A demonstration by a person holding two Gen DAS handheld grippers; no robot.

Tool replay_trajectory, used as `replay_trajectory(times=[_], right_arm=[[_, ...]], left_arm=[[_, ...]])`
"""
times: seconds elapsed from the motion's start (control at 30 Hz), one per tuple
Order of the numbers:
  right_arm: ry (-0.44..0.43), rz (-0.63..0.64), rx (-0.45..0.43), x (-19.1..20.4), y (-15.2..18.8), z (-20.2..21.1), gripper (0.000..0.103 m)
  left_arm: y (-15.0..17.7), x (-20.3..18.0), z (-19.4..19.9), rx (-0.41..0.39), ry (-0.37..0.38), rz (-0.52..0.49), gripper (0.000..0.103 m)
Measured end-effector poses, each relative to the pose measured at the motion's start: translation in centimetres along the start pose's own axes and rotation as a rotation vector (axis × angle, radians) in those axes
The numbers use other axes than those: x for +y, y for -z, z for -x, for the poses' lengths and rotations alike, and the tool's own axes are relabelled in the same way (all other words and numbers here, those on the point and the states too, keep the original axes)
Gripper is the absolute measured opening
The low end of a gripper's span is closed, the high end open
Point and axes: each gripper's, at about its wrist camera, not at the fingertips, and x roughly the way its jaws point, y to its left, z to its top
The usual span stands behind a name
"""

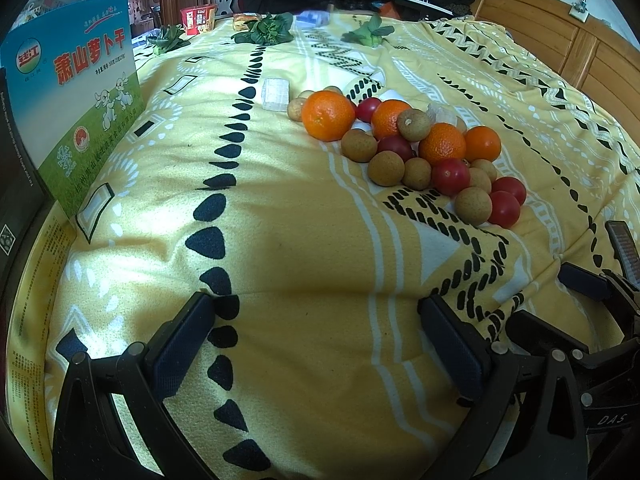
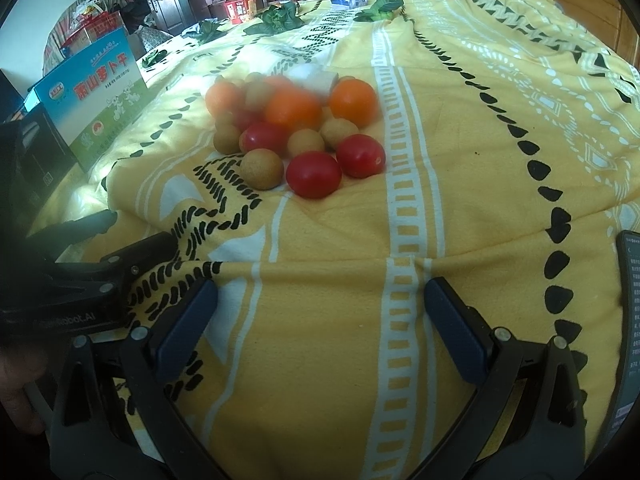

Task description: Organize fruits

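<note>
A heap of mixed fruit lies on a yellow patterned blanket point(image 1: 300, 216): several oranges point(image 1: 328, 115), red cherry tomatoes point(image 1: 450, 176) and brown longans point(image 1: 386, 168). In the right wrist view the same heap shows a nearest tomato point(image 2: 313, 174), a longan point(image 2: 262, 169) and an orange point(image 2: 353, 103). My left gripper point(image 1: 316, 312) hovers low over the blanket, well short of the heap, open and empty. My right gripper point(image 2: 322, 296) is likewise open and empty, in front of the tomatoes. The right gripper's body point(image 1: 592, 300) shows at the left view's right edge.
A blue and green printed carton point(image 1: 76, 100) stands at the left beside a dark box point(image 2: 36, 152). Leafy greens point(image 1: 266, 30), a red snack cup point(image 1: 198, 18) and a clear plastic box point(image 1: 275, 93) lie farther back. A phone point(image 2: 628, 328) rests at the right. A wooden headboard point(image 1: 560, 40) borders the far right.
</note>
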Motion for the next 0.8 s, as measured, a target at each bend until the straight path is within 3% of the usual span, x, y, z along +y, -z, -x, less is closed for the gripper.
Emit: replay_trajectory(times=[0.8], right_arm=[[-0.003, 0.001, 0.001, -0.18, 0.18, 0.09, 0.103]], left_arm=[[-0.07, -0.23, -0.25, 0.012, -0.008, -0.002, 0.103]])
